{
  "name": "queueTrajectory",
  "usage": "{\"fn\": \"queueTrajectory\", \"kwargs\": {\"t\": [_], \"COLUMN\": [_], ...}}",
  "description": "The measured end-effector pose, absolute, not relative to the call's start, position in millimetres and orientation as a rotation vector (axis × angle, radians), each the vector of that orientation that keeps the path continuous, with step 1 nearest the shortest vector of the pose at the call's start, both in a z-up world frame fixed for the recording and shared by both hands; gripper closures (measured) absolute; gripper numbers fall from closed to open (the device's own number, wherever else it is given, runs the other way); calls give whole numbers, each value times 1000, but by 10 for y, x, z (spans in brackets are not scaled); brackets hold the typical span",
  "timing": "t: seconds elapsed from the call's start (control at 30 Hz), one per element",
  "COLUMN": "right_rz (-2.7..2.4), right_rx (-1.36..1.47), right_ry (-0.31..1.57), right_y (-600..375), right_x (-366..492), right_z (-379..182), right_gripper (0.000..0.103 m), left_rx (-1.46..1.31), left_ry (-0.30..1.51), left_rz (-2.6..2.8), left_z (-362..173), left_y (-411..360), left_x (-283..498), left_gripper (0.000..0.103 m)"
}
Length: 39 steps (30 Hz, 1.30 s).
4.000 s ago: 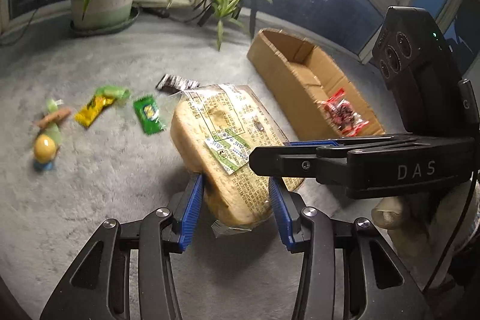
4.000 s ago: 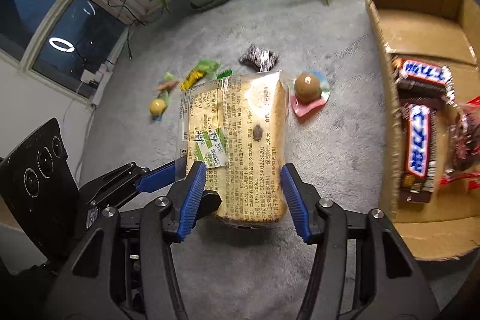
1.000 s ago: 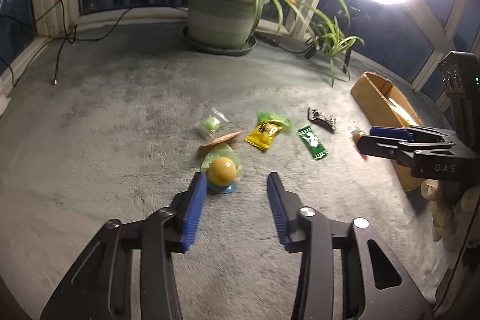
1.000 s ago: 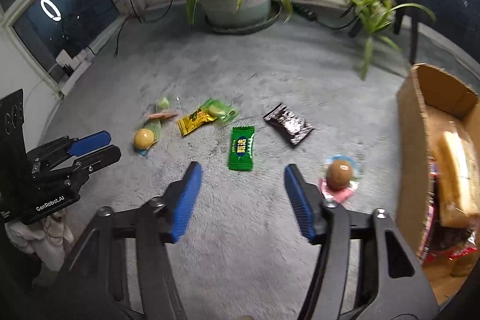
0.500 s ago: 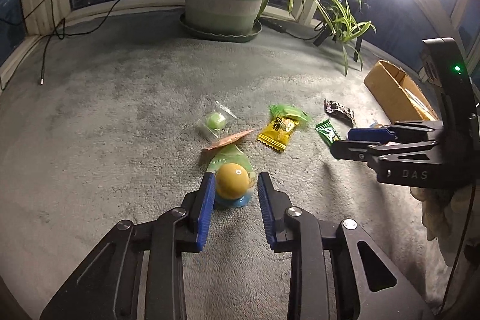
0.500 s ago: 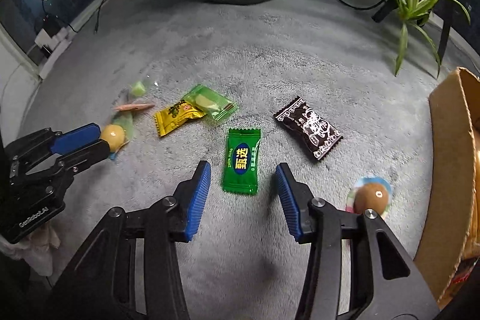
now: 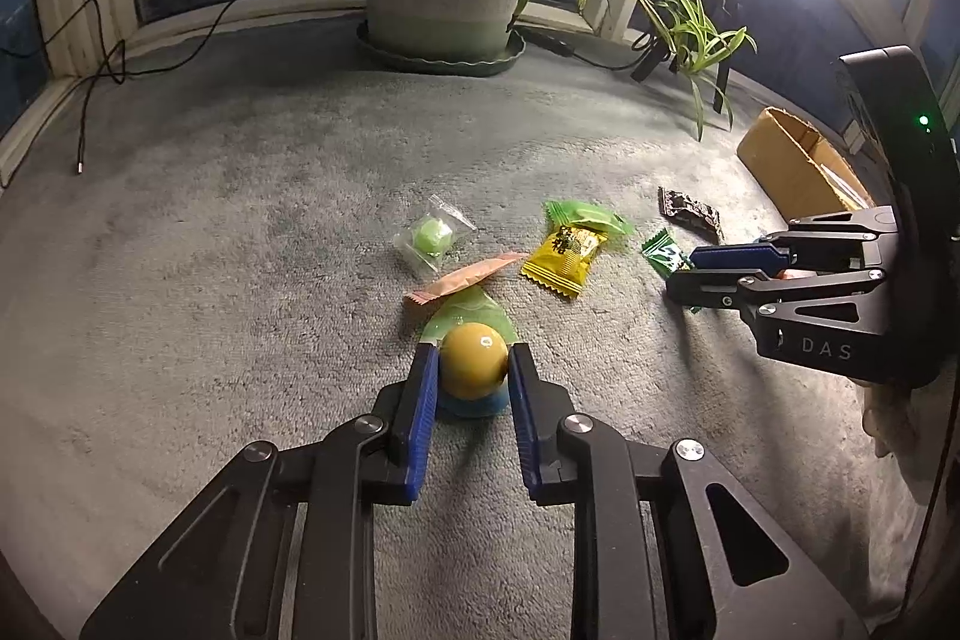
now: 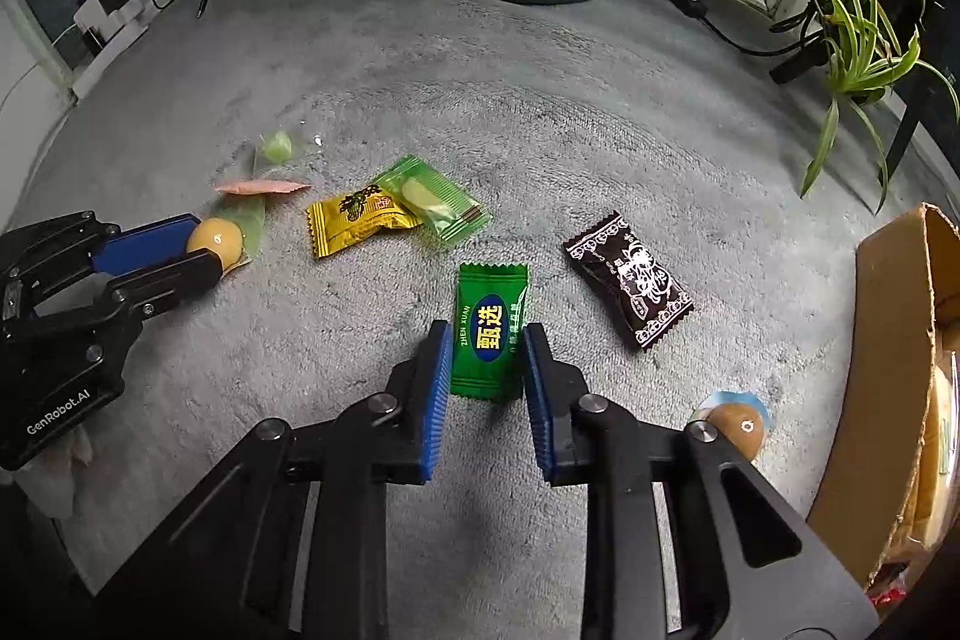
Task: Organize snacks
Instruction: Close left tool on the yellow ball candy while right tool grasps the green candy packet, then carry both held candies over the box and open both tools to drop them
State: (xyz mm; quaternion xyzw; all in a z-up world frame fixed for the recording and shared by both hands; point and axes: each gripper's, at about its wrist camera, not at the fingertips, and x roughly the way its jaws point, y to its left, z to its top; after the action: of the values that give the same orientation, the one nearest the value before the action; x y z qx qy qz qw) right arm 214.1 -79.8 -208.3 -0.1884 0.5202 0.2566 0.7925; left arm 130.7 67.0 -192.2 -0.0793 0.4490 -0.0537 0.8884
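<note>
- Since the earlier frames: bread loaf both grippers carried is now in the cardboard box (image 8: 894, 340); both tools have dropped to the carpet (image 7: 240, 232) and their jaws have just been closing, each w/ a snack between the pads.
- Left gripper (image 7: 471, 370): pads clamped on the yellow ball candy (image 7: 474, 355), one pad each side; its green-blue wrapper flares out underneath, on the carpet.
- Right gripper (image 8: 486, 358): pads tight against both long edges of the green sachet (image 8: 489, 334), which lies flat; reads as gripped, lower half only.
- Just past left tool: pink strip (image 7: 465, 277), clear pouch w/ green sweet (image 7: 433, 237), yellow packet (image 7: 567, 250) overlapping a pale green one (image 7: 591, 215).
- Beyond right tool: dark brown packet (image 8: 627, 280); brown ball candy (image 8: 735, 427) near the box wall.
- Far: potted plant (image 7: 441, 1) by the window.
- Risks, my read: ball is round + glossy, can squirt out of flat pads on lift; wrapper tail may drag the pink strip. Thin sachet may buckle or slip since grip is edge-on, low.
</note>
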Motion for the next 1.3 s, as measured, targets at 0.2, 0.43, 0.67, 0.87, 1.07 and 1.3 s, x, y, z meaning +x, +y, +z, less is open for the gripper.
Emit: {"fn": "queueTrajectory", "kwargs": {"t": [0.2, 0.43, 0.67, 0.87, 1.07, 1.3], "right_rz": [562, 566, 571, 572, 538, 445], "right_rx": [-367, -319, -266, -221, -180, -138], "right_ry": [1113, 1100, 1070, 1017, 966, 926], "right_y": [-893, -1008, -1170, -1388, -1728, -2368], "right_x": [2103, 2078, 2015, 1894, 1734, 1577], "right_z": [-2040, -1950, -1751, -1467, -1181, -925], "right_gripper": [80, 81, 81, 81, 81, 81], "left_rx": [-174, -186, -198, -195, -196, -200], "left_ry": [926, 915, 890, 858, 821, 780], "left_rz": [-112, -124, -143, -174, -225, -323], "left_z": [-1906, -1855, -1729, -1559, -1378, -1185], "left_y": [673, 633, 588, 478, 246, -205], "left_x": [1264, 1207, 1156, 1143, 1142, 1150], "left_gripper": [81, 81, 81, 82, 81, 81]}}
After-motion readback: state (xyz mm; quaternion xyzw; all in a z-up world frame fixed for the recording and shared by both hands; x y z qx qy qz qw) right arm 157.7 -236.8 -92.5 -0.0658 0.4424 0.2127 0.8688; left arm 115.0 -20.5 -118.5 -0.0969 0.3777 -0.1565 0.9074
